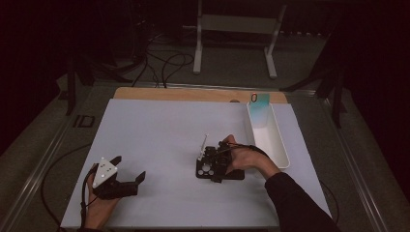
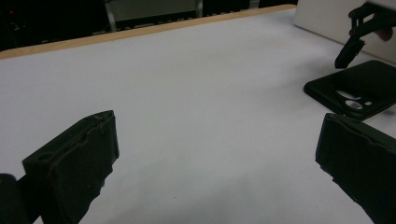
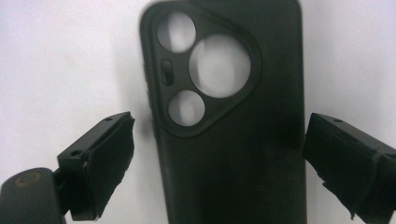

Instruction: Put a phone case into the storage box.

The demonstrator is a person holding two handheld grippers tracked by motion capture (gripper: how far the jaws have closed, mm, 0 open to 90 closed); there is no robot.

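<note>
Right tongs [image 3: 219, 163] spread wide, straddling black phone case [image 3: 233, 116] flat on bench [image 1: 159, 130]; closing next. Left tongs [image 2: 215, 154] released, idle.

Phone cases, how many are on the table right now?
1. The phone case lies flat on the white table, between the open jaws of the right tool, left of the white bin.
</note>
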